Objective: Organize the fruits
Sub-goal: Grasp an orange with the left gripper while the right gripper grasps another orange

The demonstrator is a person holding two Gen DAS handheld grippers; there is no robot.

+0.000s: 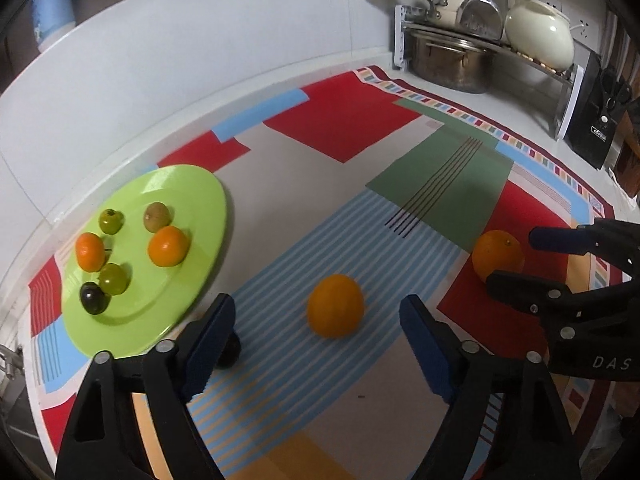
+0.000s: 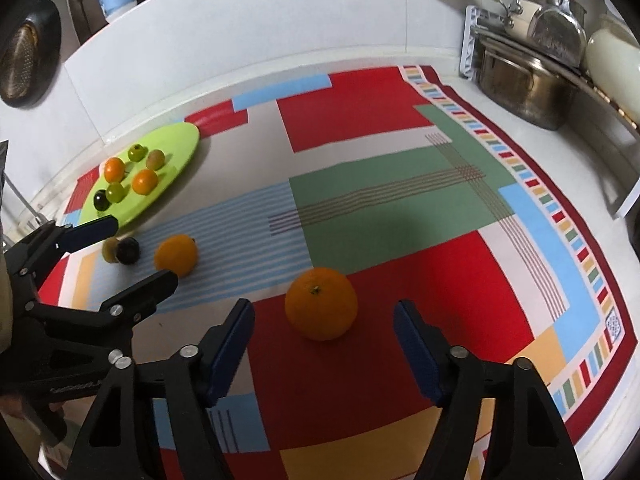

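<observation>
A green plate [image 1: 188, 200] [image 2: 180, 140] at the left holds several small fruits: two tangerines, green ones and a dark one. An orange [image 1: 335, 306] [image 2: 176, 254] lies on the striped cloth just ahead of my open left gripper [image 1: 320, 344], between its fingers' line. A second orange [image 2: 321, 304] [image 1: 498, 258] lies on the red patch just ahead of my open right gripper [image 2: 324, 344]. A dark fruit [image 2: 128, 251] and a brownish one [image 2: 109, 249] lie beside the plate; in the left wrist view the dark fruit [image 1: 229, 354] shows behind the left finger.
A patterned cloth [image 2: 360, 120] covers the white counter. A rack with a steel pot [image 1: 452, 60] [image 2: 524, 80], pans and a cream jar [image 1: 540, 36] stands at the back right. A black knife block [image 1: 592, 112] is at the far right. A white wall runs behind.
</observation>
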